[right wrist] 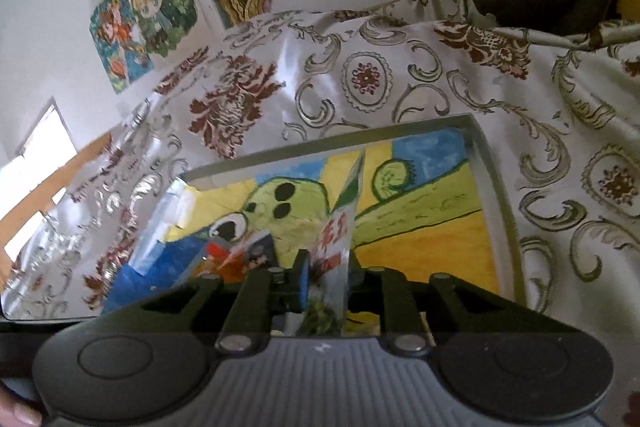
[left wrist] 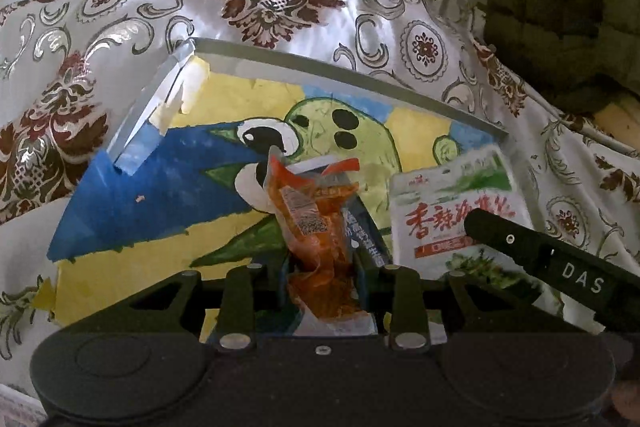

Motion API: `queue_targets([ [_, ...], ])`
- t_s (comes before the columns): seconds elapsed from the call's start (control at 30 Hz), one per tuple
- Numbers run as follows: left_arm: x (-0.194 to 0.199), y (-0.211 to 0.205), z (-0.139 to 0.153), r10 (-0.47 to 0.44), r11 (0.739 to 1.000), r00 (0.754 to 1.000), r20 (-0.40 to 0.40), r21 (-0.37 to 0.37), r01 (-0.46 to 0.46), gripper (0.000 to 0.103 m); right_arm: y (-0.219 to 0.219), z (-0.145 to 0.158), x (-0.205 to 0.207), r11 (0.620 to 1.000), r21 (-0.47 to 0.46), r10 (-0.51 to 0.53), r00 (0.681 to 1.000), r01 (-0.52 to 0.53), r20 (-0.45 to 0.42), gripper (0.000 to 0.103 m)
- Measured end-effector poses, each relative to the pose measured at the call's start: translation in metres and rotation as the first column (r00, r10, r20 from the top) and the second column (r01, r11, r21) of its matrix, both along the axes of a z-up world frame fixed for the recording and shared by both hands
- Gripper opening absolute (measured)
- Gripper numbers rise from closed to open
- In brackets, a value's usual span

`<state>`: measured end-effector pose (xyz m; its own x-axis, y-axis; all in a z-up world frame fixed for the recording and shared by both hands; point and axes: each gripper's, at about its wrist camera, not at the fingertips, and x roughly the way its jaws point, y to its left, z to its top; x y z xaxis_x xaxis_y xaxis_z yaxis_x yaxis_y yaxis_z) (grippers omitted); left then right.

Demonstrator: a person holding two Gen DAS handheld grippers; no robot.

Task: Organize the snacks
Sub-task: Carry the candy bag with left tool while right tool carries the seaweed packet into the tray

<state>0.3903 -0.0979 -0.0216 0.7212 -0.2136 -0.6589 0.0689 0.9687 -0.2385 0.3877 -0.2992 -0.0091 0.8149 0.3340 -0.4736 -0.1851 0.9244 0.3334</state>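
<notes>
My left gripper (left wrist: 323, 267) is closed on an orange snack packet (left wrist: 316, 227), the crumpled wrapper pinched between my pads and sticking up out of them. It hangs over the tray (left wrist: 360, 67), a shallow clear-walled tray with a painted green creature on blue and yellow lining its bottom. The tray sits on a white cloth (left wrist: 160, 7) with dark red and silver scrollwork.

My right gripper (right wrist: 326, 277) has a white snack packet (right wrist: 340, 227) with red characters standing edge-on between its fingers; the jaws are partly apart, and I cannot tell whether the pads still press it. In the left wrist view that packet lies at the right side of the tray, just beside the orange one, with my right gripper's finger across its near corner.
</notes>
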Motion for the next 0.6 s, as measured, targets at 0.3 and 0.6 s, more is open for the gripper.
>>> queue_targets([
  [0.3, -0.007, -0.002, 0.011, 0.035, 0.999, 0.999, 0.007, 0.018, -0.035, 0.060, -0.004, 0.014, -0.006, 0.996, -0.088, -0.022, 1.000, 0.023, 0.014, 0.076],
  [0.6, -0.042, 0.003, 0.043, 0.066, 0.995, 0.989, 0.131, 0.070, -0.076, 0.091, -0.009, 0.042, -0.035, 0.991, -0.129, -0.026, 0.994, 0.039, 0.102, 0.095],
])
